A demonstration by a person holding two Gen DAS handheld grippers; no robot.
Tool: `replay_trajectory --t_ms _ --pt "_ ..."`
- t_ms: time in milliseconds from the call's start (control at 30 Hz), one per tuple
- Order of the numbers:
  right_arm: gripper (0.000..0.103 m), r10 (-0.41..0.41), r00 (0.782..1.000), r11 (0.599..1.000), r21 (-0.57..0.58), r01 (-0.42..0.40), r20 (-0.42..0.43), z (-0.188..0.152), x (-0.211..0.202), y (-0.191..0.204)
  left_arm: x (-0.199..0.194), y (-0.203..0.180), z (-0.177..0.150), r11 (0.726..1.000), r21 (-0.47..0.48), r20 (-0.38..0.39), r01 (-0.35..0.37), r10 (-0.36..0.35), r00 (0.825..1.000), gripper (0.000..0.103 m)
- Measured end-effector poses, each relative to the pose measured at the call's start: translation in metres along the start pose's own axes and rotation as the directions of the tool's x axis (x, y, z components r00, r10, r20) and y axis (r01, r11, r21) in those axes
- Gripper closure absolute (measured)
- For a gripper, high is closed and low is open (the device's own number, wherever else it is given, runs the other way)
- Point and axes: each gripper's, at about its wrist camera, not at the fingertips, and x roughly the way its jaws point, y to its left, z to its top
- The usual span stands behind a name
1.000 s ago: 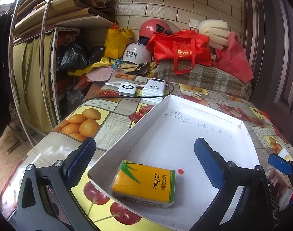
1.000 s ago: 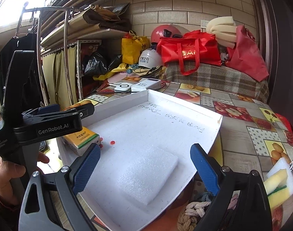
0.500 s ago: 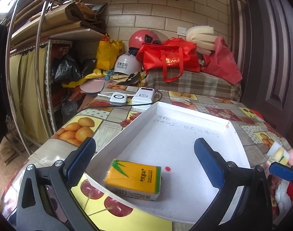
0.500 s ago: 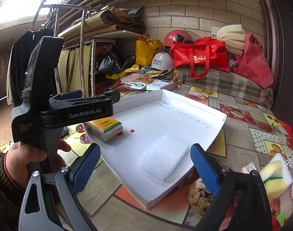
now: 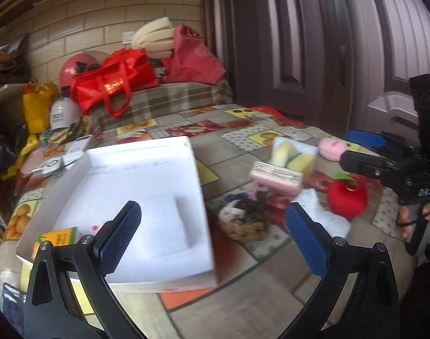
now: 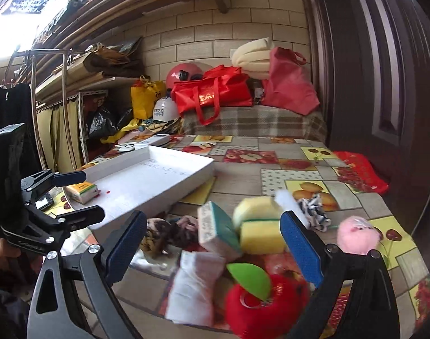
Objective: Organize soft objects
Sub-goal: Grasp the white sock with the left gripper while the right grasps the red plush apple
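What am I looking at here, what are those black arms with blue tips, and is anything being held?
No robot here: a person holds a hand-held gripper in each hand, each with a fisheye camera looking out along its two blue-padded fingers. One picture is from the left gripper, the other from the right gripper. Both are open and hold nothing.

On the fruit-patterned tablecloth lies a white tray holding a yellow tissue pack and a white foam block. Beside the tray is a pile of soft things: a red plush apple, yellow sponges, a pink pompom, a braided rope and a white cloth. The left view is blurred.
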Motion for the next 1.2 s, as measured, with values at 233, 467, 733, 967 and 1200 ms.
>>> replay_trajectory --t_ms 233,467,733,967,1200 --pt "0.007 0.017 0.978 1.000 -0.005 -0.019 -0.208 -0.028 0.002 -0.036 0.035 -0.068 0.004 0.972 0.114 -0.194 0.205 -0.180 0.964 0.000" --pt "0.008 0.053 0.957 0.997 0.070 -0.035 -0.286 -0.035 0.010 -0.043 0.070 -0.084 0.001 0.974 0.022 -0.339 0.225 -0.205 0.918 0.001" --pt "0.043 0.119 0.911 0.988 0.139 -0.069 -0.396 -0.045 0.027 -0.056 0.083 -0.085 -0.001 0.972 -0.019 -0.392 0.233 -0.221 0.893 0.007" --pt "0.043 0.142 0.927 0.948 0.317 -0.027 -0.347 -0.047 0.017 -0.098 0.091 -0.085 0.002 0.956 -0.126 -0.401 0.267 -0.295 0.867 0.007" --pt "0.043 0.152 0.930 0.944 0.328 -0.036 -0.336 -0.044 0.014 -0.097 0.100 -0.096 0.008 0.963 -0.130 -0.414 0.236 -0.268 0.870 0.007"
